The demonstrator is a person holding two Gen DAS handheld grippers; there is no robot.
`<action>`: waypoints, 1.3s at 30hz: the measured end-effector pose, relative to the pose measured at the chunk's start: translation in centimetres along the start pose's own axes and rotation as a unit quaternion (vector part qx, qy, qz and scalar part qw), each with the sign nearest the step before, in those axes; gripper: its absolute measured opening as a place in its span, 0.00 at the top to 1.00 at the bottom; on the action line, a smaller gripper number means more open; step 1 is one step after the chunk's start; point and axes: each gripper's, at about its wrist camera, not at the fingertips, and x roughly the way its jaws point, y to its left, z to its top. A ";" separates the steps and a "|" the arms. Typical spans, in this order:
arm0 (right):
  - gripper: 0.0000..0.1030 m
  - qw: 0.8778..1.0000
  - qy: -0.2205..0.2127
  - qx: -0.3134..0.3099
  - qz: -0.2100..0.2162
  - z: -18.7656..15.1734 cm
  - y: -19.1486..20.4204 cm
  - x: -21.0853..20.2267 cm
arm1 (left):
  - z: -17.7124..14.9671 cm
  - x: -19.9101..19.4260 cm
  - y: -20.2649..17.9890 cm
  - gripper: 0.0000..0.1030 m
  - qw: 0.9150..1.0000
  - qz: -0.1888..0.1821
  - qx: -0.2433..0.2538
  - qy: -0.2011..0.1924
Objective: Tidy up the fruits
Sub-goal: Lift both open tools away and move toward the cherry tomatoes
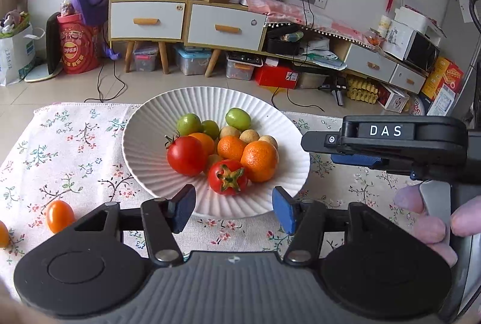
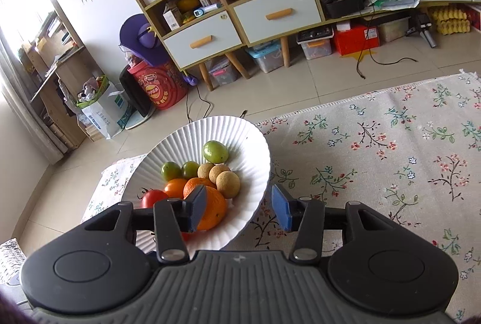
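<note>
A white ribbed plate sits on the floral cloth and holds red tomatoes, oranges, green fruits and small tan round fruits. My left gripper is open and empty, just before the plate's near rim. An orange cherry tomato lies on the cloth to its left, another at the left edge. My right gripper is open and empty, straddling the plate's right rim; it also shows in the left wrist view.
The floral tablecloth spreads to the right of the plate. Beyond the table edge are a tiled floor, wooden cabinets, storage boxes and cables.
</note>
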 end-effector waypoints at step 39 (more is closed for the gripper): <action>0.01 0.978 0.029 -0.203 -0.031 -9.2 8.3 0.0 | -8.4 -5.0 11.7 0.02 0.988 0.142 0.052 0.040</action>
